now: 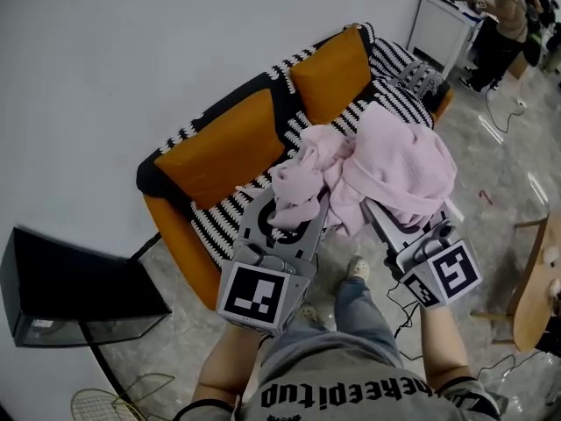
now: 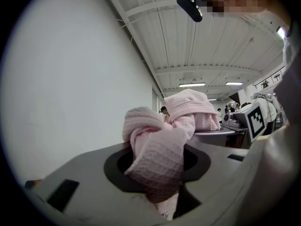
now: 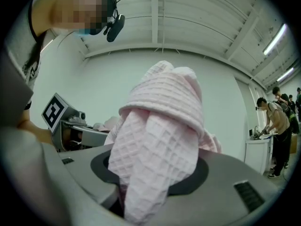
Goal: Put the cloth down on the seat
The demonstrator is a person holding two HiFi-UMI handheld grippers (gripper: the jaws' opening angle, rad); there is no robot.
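Observation:
A pink waffle-weave cloth (image 1: 394, 165) hangs bunched in the air above an orange sofa (image 1: 175, 235). The sofa seat is covered by a black-and-white striped throw (image 1: 219, 222). My left gripper (image 1: 294, 204) is shut on a wad of the cloth (image 2: 160, 149), which fills the space between its jaws (image 2: 157, 168). My right gripper (image 1: 377, 213) points up under the bigger part of the cloth (image 3: 160, 135). That part drapes over it and sags down between the wide-set jaws (image 3: 155, 173), with a dark gap on one side.
Two orange cushions (image 1: 232, 143) (image 1: 333, 73) lean on the sofa back against the white wall. A black box (image 1: 79, 288) stands at the lower left. A wooden chair (image 1: 535, 288) is at the right edge. A white cabinet (image 1: 447, 24) and people are at the far right.

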